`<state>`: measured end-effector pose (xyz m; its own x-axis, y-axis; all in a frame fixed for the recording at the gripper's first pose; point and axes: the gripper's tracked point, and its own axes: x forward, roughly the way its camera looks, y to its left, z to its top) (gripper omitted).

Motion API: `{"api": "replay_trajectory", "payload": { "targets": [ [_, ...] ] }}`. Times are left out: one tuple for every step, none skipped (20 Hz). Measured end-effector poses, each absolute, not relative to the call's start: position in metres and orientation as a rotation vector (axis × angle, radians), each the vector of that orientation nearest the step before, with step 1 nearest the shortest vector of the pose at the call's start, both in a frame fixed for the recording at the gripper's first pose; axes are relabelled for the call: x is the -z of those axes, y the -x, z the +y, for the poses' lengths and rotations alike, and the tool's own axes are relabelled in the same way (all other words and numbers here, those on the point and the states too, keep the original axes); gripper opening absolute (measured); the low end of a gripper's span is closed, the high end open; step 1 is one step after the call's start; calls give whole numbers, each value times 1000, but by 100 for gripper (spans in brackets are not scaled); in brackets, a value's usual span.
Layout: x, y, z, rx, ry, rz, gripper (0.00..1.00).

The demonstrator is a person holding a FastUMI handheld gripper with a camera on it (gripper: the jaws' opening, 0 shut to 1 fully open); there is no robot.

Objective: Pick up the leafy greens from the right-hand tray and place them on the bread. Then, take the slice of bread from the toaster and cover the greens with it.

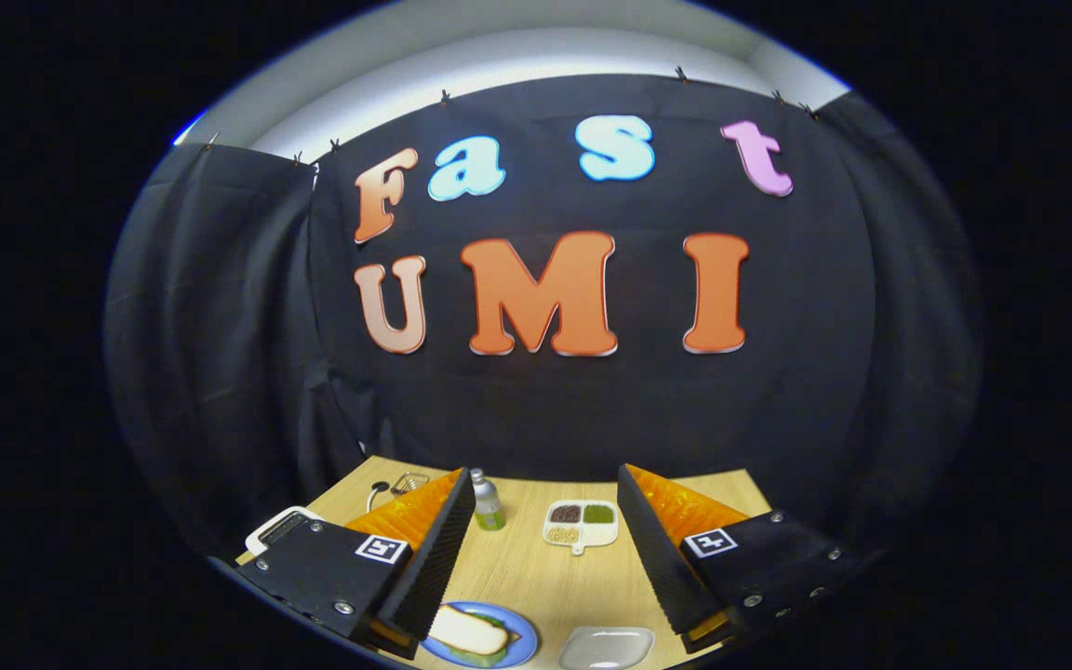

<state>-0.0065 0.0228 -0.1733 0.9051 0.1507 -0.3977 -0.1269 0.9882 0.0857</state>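
- The gripper (545,549) hangs high over the wooden table (527,577), fingers spread wide apart with nothing between them.
- Down between the finger bases sits a blue plate (522,642), and on it a pale slice of bread (469,631) with a green fringe of leafy greens (489,657) peeking out from under its edge.
- The bread looks light, barely browned, lying flat and a touch askew on the greens; the leaf is only a thin rim of green, so how well it is covered I can't say.
- Just beside the plate, nearer the right finger, is a white tray (607,647), which looks bare.
- By my reading both steps look done: greens off the tray, top slice laid over them. Whether another slice lies beneath is hidden.
- The white toaster (280,529) pokes out behind the left finger; its slot is too small to tell if anything is left inside.
- Further ahead of the fingertips: a small bottle (487,502) with greenish contents and a divided white dish (579,524) holding dark, green and tan fillings.
- Next call, as I judge it: little remains but to keep the open fingers clear of the stack, or drop down and nudge the top slice square if it sits crooked.
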Motion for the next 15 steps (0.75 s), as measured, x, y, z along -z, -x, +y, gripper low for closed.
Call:
{"api": "replay_trajectory", "payload": {
  "targets": [
    [158, 6, 24, -140, -40, 377, 92],
    [142, 7, 25, -142, -25, 337, 92],
    [128, 5, 25, -137, -10, 299, 92],
    [115, 7, 25, -135, 3, 258, 92],
    [101, 5, 24, -132, 11, 212, 92],
    [90, 3, 20, -121, 24, 170, 93],
    [80, 2, 16, -109, 38, 131, 93],
    [73, 1, 13, -100, 57, 110, 93],
    [69, 0, 11, -95, 69, 99, 93],
    [66, -1, 11, -93, 74, 98, 93],
    [60, -1, 12, -93, 69, 85, 93],
    [52, -1, 12, -89, 61, 66, 94],
    [44, -3, 10, -87, 52, 49, 95],
    [39, -2, 10, -87, 44, 38, 97],
    [37, -1, 10, -90, 40, 35, 97]
  ]
}}
